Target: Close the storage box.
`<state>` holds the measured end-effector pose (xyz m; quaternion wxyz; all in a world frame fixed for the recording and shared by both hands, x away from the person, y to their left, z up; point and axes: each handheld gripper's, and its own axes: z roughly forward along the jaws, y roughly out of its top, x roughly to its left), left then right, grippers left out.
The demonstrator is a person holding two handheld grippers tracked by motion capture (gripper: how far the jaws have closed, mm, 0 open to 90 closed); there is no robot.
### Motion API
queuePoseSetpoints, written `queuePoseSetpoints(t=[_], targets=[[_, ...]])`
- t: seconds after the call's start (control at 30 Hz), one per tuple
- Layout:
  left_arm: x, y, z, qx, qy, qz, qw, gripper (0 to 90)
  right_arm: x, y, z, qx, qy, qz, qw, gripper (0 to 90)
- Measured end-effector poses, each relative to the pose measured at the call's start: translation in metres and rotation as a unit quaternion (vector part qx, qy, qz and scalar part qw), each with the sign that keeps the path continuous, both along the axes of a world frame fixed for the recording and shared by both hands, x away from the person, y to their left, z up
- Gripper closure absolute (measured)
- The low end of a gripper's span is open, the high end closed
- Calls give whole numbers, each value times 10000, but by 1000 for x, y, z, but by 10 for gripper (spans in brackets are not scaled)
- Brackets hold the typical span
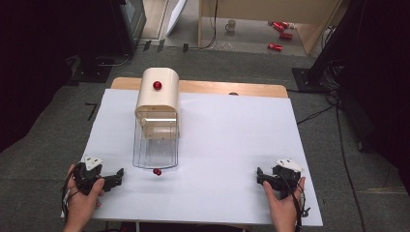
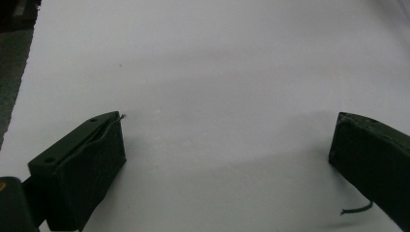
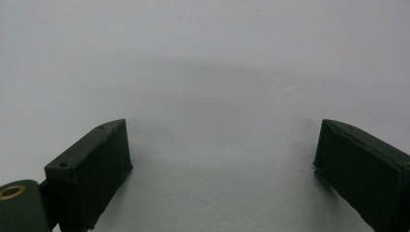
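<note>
Both grippers' jaws stand open and empty; the clear bin [image 1: 155, 147] half hides its contents.

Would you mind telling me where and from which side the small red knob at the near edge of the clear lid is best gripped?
Grip the red knob across its round sides, coming in from the person's side. It juts out beyond the near edge of the clear lid just above the white table. The left gripper, jaws open, is nearer.

High view overhead, forward-down; tongs views close, sharing white tabletop [image 1: 227, 145].
</note>
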<state>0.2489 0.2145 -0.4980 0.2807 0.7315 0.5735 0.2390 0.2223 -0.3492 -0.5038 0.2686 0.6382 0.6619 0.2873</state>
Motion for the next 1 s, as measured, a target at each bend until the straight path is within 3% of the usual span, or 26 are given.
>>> queuePoseSetpoints(t=[0.23,0.3,0.63,1.0], targets=[[0,0,0,0,0,0,10000,0,-2,4,1,-174,-78,-34,9998,63],[0,0,0,0,0,0,10000,0,-2,7,2,-62,11,-182,9998,62],[0,0,0,1,1,-2,10000,0,-7,39,16,112,-214,198,9995,65],[0,0,0,0,2,-2,10000,0,-6,86,39,237,-460,753,9958,132]])
